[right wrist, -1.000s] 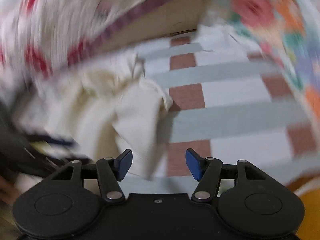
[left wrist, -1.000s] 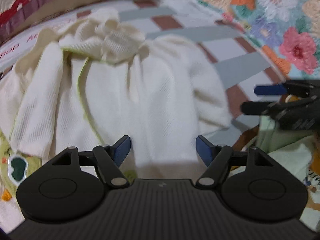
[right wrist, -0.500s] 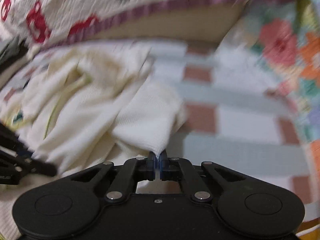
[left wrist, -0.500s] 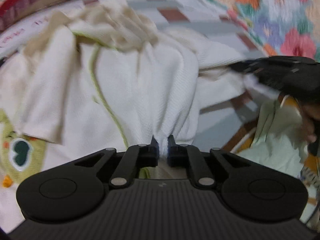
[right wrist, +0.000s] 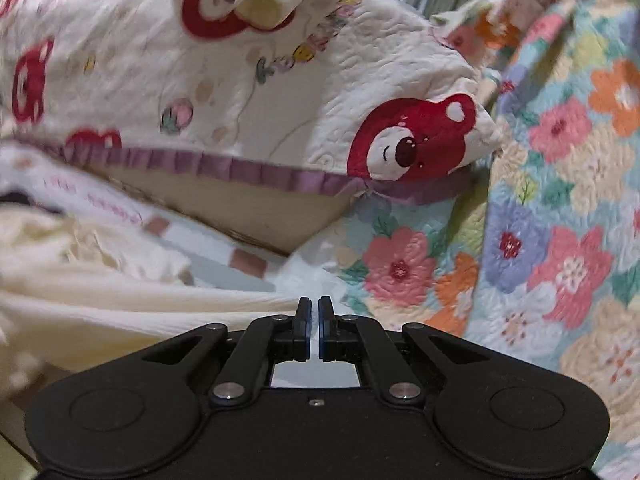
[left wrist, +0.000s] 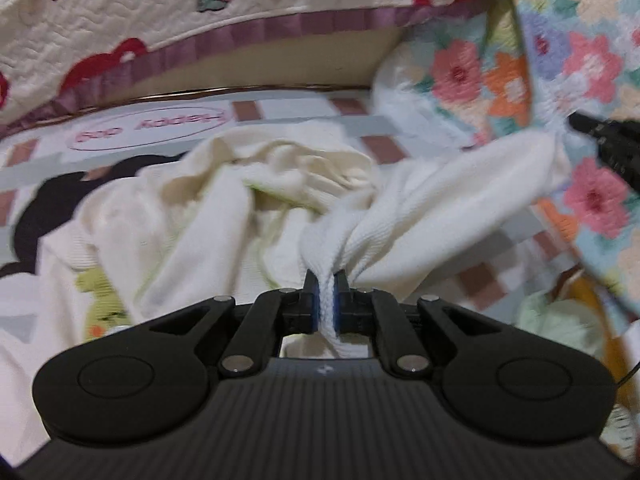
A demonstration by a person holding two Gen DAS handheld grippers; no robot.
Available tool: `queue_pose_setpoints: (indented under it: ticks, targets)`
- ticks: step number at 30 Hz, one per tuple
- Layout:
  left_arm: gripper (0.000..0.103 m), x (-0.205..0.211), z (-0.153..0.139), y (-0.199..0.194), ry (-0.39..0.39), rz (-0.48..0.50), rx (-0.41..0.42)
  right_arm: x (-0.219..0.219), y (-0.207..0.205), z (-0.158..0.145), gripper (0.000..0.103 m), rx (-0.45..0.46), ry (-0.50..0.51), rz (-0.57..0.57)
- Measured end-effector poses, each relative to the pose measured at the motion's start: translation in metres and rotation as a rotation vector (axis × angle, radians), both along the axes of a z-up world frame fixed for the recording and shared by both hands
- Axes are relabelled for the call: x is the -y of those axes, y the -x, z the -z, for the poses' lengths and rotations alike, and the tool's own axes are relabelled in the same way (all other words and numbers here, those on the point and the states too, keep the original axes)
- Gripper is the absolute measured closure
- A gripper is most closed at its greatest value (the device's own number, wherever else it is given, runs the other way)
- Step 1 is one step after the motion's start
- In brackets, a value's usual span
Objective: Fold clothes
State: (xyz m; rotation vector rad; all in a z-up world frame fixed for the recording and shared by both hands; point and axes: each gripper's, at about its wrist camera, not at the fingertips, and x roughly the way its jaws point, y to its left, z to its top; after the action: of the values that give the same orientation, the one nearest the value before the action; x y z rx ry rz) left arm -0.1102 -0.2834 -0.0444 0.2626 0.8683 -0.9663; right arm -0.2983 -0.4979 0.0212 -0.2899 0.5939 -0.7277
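A cream knit garment (left wrist: pixel 224 208) with thin green trim lies bunched on the striped bed sheet (left wrist: pixel 384 124). My left gripper (left wrist: pixel 325 298) is shut on its bottom hem, and the cloth bulges out between the fingers. The garment stretches right and up to my right gripper (left wrist: pixel 576 122), which holds its other corner off the bed. In the right wrist view my right gripper (right wrist: pixel 314 322) is shut, and the cream garment (right wrist: pixel 140 312) runs taut to the left from its tips.
A quilted cover with red bears (right wrist: pixel 280 92) hangs along the back. A floral quilt (right wrist: pixel 560 208) rises on the right. A pale green cloth (left wrist: pixel 560 320) lies at the lower right. A yellow cartoon print (left wrist: pixel 104 300) shows at the left.
Both grippers shut on the garment's lower corners one second to half a second ago. They have since lifted, and the right one has swung up and right, pulling the cloth taut.
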Motion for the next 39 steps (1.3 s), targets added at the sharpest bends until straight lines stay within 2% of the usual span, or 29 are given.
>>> queue_pose_setpoints:
  ticks: [1, 2, 4, 7, 8, 9, 10, 13, 16, 18, 21, 26, 29, 33, 35, 36, 37, 38, 39]
  targets:
    - [0.098, -0.001, 0.004, -0.002, -0.016, -0.005, 0.011, 0.003, -0.001, 0.004, 0.100, -0.004, 0.022, 0.020]
    - [0.098, -0.001, 0.007, -0.006, -0.024, -0.019, 0.011, 0.010, -0.004, 0.009, 0.100, -0.002, 0.001, 0.030]
    - [0.098, -0.006, 0.013, -0.017, -0.033, -0.065, -0.004, 0.031, -0.001, 0.017, 0.099, 0.041, -0.156, 0.059]
    - [0.098, -0.015, 0.020, -0.032, -0.036, -0.128, -0.006, 0.048, 0.011, 0.030, 0.090, 0.103, -0.394, 0.085]
    - [0.098, -0.017, 0.020, -0.036, -0.035, -0.145, 0.001, 0.049, 0.016, 0.036, 0.076, 0.116, -0.458, 0.081]
    - [0.098, -0.019, 0.021, -0.040, -0.034, -0.162, 0.008, 0.047, 0.021, 0.044, 0.056, 0.107, -0.502, 0.068]
    - [0.098, -0.021, 0.021, -0.043, -0.032, -0.179, 0.015, 0.044, 0.025, 0.051, 0.049, 0.098, -0.545, 0.055]
    - [0.098, -0.030, 0.013, -0.047, 0.005, -0.224, 0.037, 0.029, 0.032, 0.086, 0.045, -0.024, -0.605, 0.018]
    - [0.098, -0.043, -0.011, -0.044, 0.096, -0.258, 0.074, 0.026, 0.026, 0.124, 0.045, -0.173, -0.691, 0.007]
    - [0.098, -0.052, -0.024, -0.044, 0.126, -0.286, 0.103, 0.023, 0.020, 0.139, 0.045, -0.230, -0.707, 0.002]
    - [0.098, -0.066, -0.024, -0.053, 0.109, -0.350, 0.135, 0.010, 0.005, 0.145, 0.041, -0.262, -0.678, -0.065]
    - [0.098, -0.092, -0.003, -0.070, 0.068, -0.464, 0.085, -0.009, -0.027, 0.147, 0.036, -0.274, -0.676, -0.169]
    - [0.098, -0.101, 0.007, -0.073, 0.048, -0.494, 0.076, -0.015, -0.040, 0.146, 0.036, -0.244, -0.664, -0.193]
    - [0.098, -0.104, 0.011, -0.075, 0.048, -0.501, 0.062, -0.005, -0.046, 0.152, 0.035, -0.162, -0.637, -0.134]
    - [0.098, -0.104, 0.011, -0.074, 0.050, -0.498, 0.066, 0.001, -0.046, 0.155, 0.035, -0.104, -0.644, -0.118]
    - [0.098, -0.104, 0.011, -0.073, 0.053, -0.495, 0.068, 0.002, -0.046, 0.156, 0.038, -0.088, -0.640, -0.115]
    - [0.099, -0.104, 0.010, -0.072, 0.053, -0.487, 0.069, 0.002, -0.047, 0.154, 0.047, -0.079, -0.641, -0.133]
    - [0.099, -0.102, 0.008, -0.070, 0.042, -0.473, 0.070, 0.002, -0.048, 0.152, 0.087, -0.068, -0.643, -0.152]
    - [0.099, -0.100, 0.005, -0.068, 0.029, -0.456, 0.076, 0.004, -0.049, 0.147, 0.095, -0.040, -0.673, -0.182]
